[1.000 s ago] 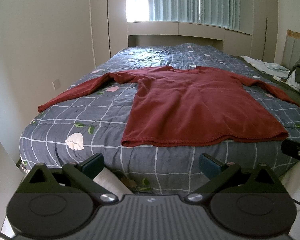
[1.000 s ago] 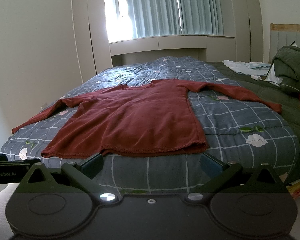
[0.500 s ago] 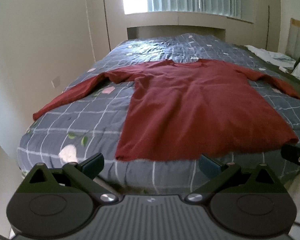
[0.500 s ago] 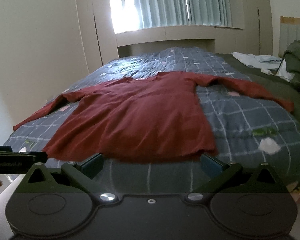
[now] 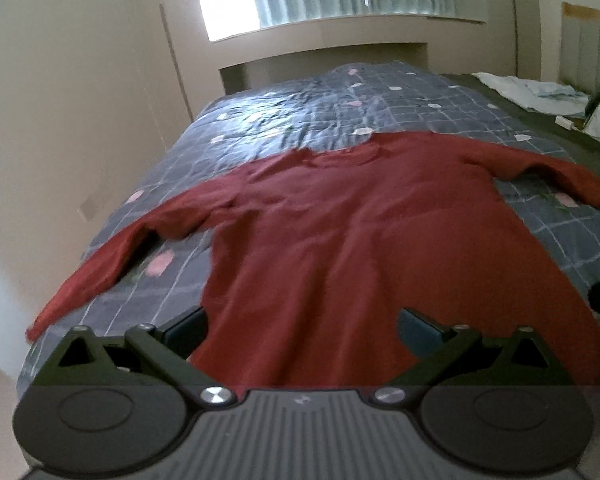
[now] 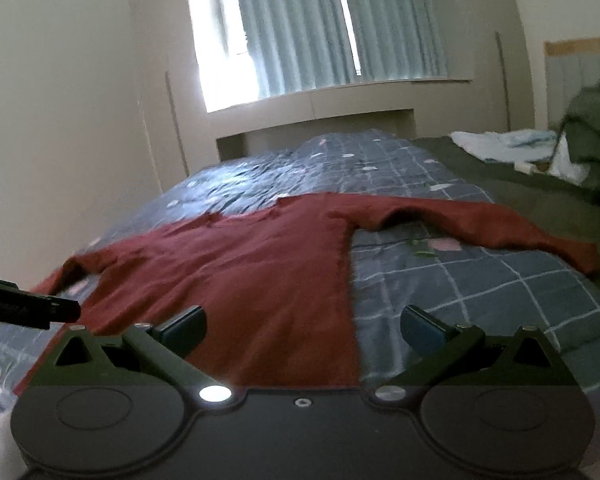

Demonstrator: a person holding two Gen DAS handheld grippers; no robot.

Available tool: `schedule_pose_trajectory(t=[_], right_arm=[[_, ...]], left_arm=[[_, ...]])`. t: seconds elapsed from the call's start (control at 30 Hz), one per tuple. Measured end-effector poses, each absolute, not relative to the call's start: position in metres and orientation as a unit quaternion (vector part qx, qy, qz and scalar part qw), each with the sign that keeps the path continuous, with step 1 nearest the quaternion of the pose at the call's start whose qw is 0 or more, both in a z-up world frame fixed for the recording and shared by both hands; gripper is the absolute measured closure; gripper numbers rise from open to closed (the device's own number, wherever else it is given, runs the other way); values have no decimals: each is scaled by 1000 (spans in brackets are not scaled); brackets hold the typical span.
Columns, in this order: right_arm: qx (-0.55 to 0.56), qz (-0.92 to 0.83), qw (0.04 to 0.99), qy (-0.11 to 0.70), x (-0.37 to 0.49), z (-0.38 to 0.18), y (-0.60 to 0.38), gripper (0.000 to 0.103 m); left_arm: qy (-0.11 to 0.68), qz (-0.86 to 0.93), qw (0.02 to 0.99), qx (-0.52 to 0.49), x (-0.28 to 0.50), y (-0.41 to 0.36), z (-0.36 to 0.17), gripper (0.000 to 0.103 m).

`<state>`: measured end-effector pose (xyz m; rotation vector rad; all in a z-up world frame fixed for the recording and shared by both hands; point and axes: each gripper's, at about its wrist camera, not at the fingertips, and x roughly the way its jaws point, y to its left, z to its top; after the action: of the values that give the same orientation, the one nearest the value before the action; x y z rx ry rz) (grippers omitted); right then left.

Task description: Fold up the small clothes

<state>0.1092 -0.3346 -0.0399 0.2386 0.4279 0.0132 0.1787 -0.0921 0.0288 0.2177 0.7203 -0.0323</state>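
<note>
A dark red long-sleeved top [image 5: 352,248] lies flat on the bed, hem toward me, both sleeves spread out to the sides. My left gripper [image 5: 302,326] is open just above the hem's left part, nothing between its fingers. In the right wrist view the same red top [image 6: 228,276] fills the lower left, and my right gripper [image 6: 302,326] hangs open over its right side edge near the hem. The right sleeve [image 6: 480,224] stretches across the quilt. The left gripper's tip [image 6: 28,306] shows at the left edge of the right wrist view.
The bed carries a grey checked quilt [image 5: 300,120] with pink flowers. Light clothes [image 6: 500,144] and a dark green pile [image 6: 592,128] lie at the far right. A wall [image 5: 60,120] runs close along the bed's left side, and a curtained window [image 6: 300,32] stands behind.
Both grippers have moved forward and up, from in front of the bed's foot to over the top's hem. The top has not moved, and both stay open.
</note>
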Motion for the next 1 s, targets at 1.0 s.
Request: schedule_pose_trajectory(t=[1.0], right_arm=[[467,-280,808,227,232,-116,-608,35]], left_arm=[[336,-101,930,109,479,-277,-61,0]])
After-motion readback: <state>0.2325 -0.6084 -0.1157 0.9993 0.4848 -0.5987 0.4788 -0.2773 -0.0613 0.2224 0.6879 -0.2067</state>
